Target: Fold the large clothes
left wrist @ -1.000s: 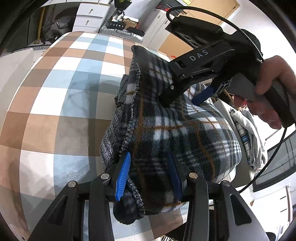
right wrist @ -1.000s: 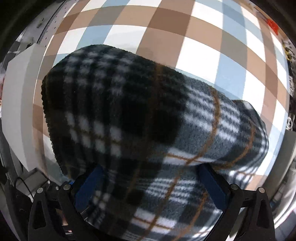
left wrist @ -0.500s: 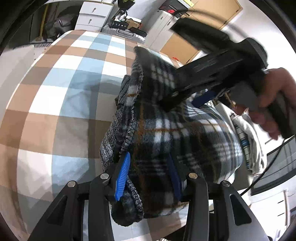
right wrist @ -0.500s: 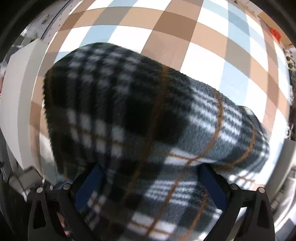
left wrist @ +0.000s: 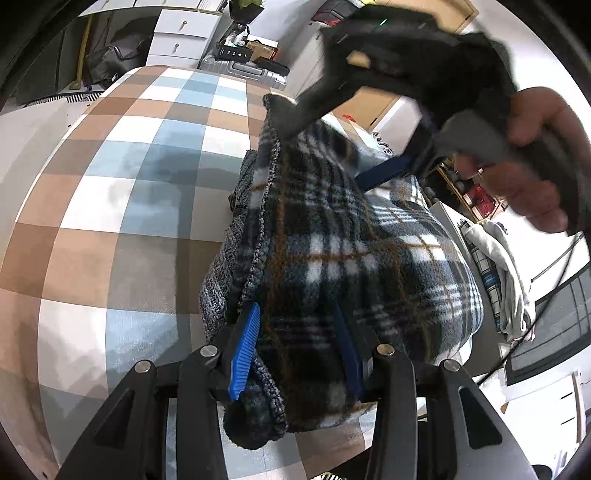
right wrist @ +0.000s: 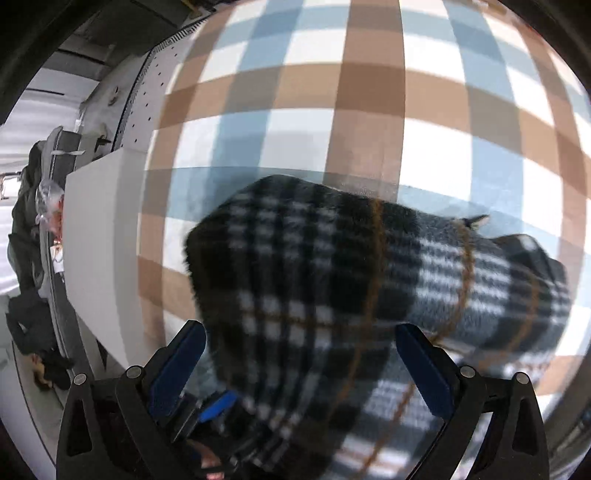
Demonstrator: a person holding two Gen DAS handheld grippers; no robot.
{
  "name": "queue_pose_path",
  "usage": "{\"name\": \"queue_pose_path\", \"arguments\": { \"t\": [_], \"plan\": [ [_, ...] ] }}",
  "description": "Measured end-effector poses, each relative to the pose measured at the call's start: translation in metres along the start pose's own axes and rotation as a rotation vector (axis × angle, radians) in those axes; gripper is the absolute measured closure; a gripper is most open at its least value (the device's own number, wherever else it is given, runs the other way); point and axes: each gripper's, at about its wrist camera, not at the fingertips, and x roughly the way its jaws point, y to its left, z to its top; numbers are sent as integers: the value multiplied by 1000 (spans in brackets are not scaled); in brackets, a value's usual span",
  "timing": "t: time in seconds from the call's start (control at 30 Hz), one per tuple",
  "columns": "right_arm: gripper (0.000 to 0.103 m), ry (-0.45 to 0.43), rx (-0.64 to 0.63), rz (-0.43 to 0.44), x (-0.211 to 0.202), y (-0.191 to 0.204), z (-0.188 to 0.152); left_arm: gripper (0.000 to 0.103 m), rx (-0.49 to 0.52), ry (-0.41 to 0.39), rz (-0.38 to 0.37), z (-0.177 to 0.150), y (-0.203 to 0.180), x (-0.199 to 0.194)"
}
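Observation:
A dark plaid fleece garment (left wrist: 343,258) lies bunched in a folded heap on the checked table (left wrist: 122,192). My left gripper (left wrist: 299,350) is shut on the near end of the garment, blue pads pressing both sides. My right gripper (right wrist: 295,369) is open, its blue pads wide apart just above the garment (right wrist: 332,288), and holds nothing. In the left wrist view the right gripper (left wrist: 388,122) hangs blurred above the garment's far end, held by a hand.
A white box (right wrist: 103,258) stands at the table's edge to the left in the right wrist view. White drawers (left wrist: 181,33) and suitcases (left wrist: 251,70) stand behind the table. Pale clothes (left wrist: 498,266) hang off to the right.
My right gripper has opened, let go of the garment's far end and lifted away. The garment has sunk onto the table. My left gripper holds its grip.

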Motion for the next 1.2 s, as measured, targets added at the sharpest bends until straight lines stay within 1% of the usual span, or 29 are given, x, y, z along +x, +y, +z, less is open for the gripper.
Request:
{"name": "queue_pose_path", "arguments": {
  "t": [0.13,0.27,0.37,0.43,0.5,0.57,0.6,0.63,0.67,0.73,0.77,0.8,0.83,0.9,0.93,0.97,1.0,1.03,1.07,1.17,1.2],
  "plan": [
    [0,2,-13,-16,32,-2,3,66,7,-3,21,2,-4,0],
    [0,25,-24,-63,36,8,7,66,17,-6,36,3,-6,2],
    [0,-22,-50,-125,46,19,8,66,9,-8,29,5,-6,3],
    [0,-42,-55,-151,47,28,3,66,-7,2,10,5,-2,2],
    [0,-42,-57,-113,30,30,-5,66,-16,7,-11,2,0,1],
    [0,-70,-39,-17,1,22,-20,66,-3,5,-15,0,0,-1],
    [0,-88,-37,3,-14,18,-31,66,2,4,-13,-1,0,-1],
    [0,-97,-52,-10,-24,16,-41,66,2,2,-13,-1,0,-2],
    [0,-100,-98,-55,-35,17,-58,66,-5,2,-16,-1,1,-2],
    [0,-72,-182,-181,-40,15,-88,66,-15,0,-15,0,2,-2],
    [0,-53,-240,-278,-37,15,-106,66,-17,-1,-12,0,1,-2],
    [0,-55,-288,-371,-37,13,-118,66,-17,-3,-8,-1,1,-2],
    [0,-73,-359,-493,-33,14,-135,66,-14,-6,-4,-1,0,-2],
    [0,-72,-497,-647,-24,13,-163,66,-10,-12,0,-3,1,-4],
    [0,-72,-553,-682,-17,15,-173,66,-8,-13,3,-3,1,-3],
    [0,-74,-585,-698,-12,17,-179,66,-4,-16,6,-4,0,-3],
    [2,-76,-588,-697,-6,18,-181,66,-3,-17,8,-5,0,-3],
    [6,-68,-568,-688,0,16,-181,66,-5,-18,8,-5,0,-3],
    [7,-47,-544,-672,9,12,-178,66,-7,-18,9,-5,0,-3],
    [5,-15,-549,-685,36,8,-173,67,6,-17,16,-8,-5,-2],
    [4,-14,-545,-682,38,7,-168,66,11,-18,22,-7,-5,-2]
  ]
}}
